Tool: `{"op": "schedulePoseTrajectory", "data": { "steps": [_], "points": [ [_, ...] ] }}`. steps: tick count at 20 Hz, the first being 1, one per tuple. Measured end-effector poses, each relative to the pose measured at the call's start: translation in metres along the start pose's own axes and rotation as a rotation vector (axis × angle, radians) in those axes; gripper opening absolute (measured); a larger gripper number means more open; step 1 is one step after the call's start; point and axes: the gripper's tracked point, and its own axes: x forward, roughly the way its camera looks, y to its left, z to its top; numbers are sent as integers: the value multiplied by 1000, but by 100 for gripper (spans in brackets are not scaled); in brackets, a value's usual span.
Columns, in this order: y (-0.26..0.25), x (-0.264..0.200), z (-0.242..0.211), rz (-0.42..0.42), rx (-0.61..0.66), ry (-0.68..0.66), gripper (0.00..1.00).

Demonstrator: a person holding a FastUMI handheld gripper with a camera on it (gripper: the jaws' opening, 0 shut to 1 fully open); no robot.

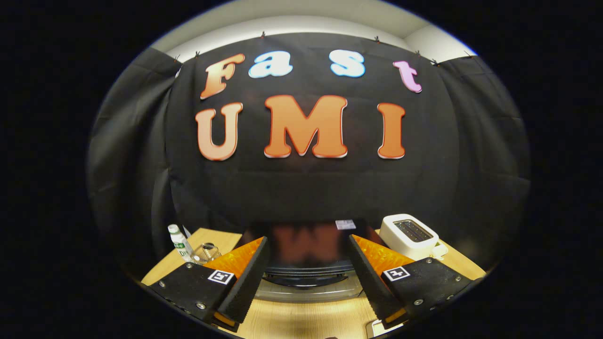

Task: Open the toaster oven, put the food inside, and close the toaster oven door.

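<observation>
Toaster oven (308, 263): dark, glossy-topped unit standing on the table straight ahead of the gripper (308, 282), seen between the two fingers; its top reflects the wall above. Only the top and upper front edge with a pale metallic rim are visible, so whether the door is open or closed cannot be told.

Gripper: fingers spread wide, nothing between them but the oven beyond, and they touch nothing.

White pop-up toaster (409, 236): on the table to the right of the oven, beyond the right finger, slot facing up.

Small white bottle (179, 243): green label, upright, to the left beyond the left finger. Clear glass item (207, 251): just beside the bottle, on its oven side; kind uncertain.

White tag (345, 224): on the oven's far top edge.

Table (301, 320): light wood grain, bare in front of the oven.

Booth wall (306, 188): black cloth draped behind the table, pale ceiling above.
</observation>
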Motion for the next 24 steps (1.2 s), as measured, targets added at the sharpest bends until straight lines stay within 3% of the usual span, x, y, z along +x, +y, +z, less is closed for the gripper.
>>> {"op": "schedulePoseTrajectory", "data": {
  "steps": [5, 9, 24],
  "points": [
    [-6, 36, -44, -21, -56, 93, 99],
    [4, 43, -56, 5, -8, 147, 100],
    [11, -10, -82, 20, 15, 216, 100]
  ]
}}
